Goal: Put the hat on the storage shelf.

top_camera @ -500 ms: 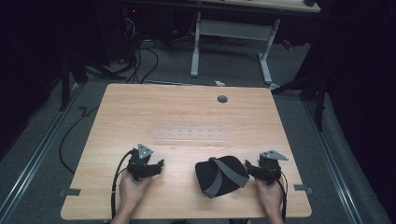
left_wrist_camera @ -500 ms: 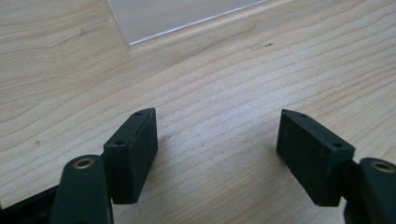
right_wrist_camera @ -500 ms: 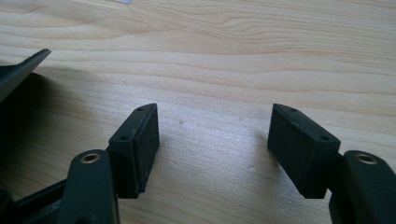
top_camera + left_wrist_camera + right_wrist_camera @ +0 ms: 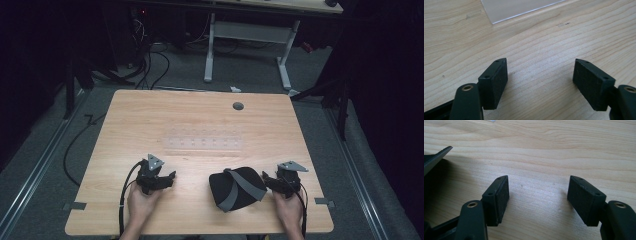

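A black cap with grey bands (image 4: 237,188) lies on the wooden table (image 4: 200,120) near the front right. Just right of it, a hand holds my right gripper (image 4: 267,181), its tips close to the cap's edge; whether they touch it I cannot tell. In the right gripper view its jaws (image 4: 537,196) stand wide apart over bare wood, and a dark corner of the cap (image 4: 435,157) shows at the left edge. My left gripper (image 4: 169,179) rests at the front left, held by the other hand. Its jaws (image 4: 540,80) are open with nothing between them.
A clear plastic sheet (image 4: 202,142) lies flat at the table's middle, its corner (image 4: 519,8) seen ahead of the left jaws. A round grey grommet (image 4: 238,106) sits near the far edge. Cables (image 4: 125,200) trail from the grippers. Beyond the table stand desk legs (image 4: 210,50) on a dark floor.
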